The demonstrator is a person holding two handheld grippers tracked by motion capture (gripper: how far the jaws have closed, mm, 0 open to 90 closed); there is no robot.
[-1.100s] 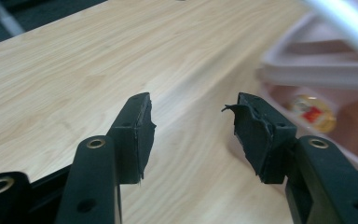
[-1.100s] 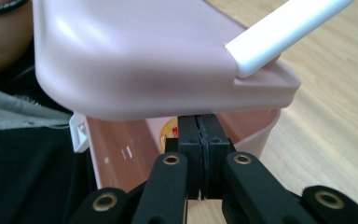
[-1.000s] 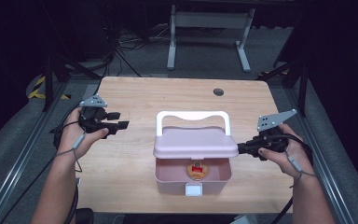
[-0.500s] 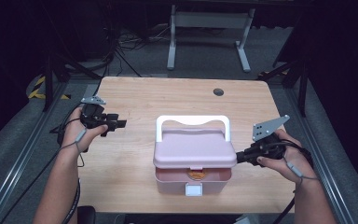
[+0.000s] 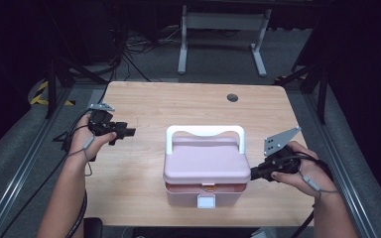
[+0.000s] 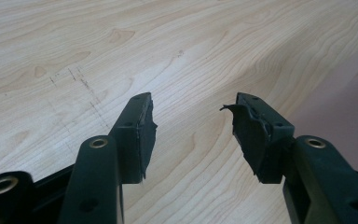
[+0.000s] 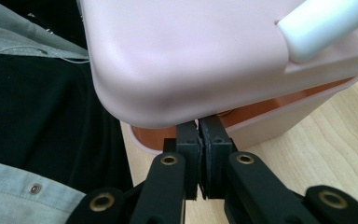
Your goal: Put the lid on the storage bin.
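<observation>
The high view looks forward and down from above the near edge of the wooden table (image 5: 178, 104), taking in the whole top and the dark floor beyond. The left gripper view rides low over the table's left part, facing along its jaws across bare wood (image 6: 177, 51); a pink patch at its right edge is probably the pink box (image 5: 207, 163). The right gripper view sits very close at the box's right near corner (image 7: 177, 60), facing left. All three share the tabletop, and the box appears in the high and right gripper views.
</observation>
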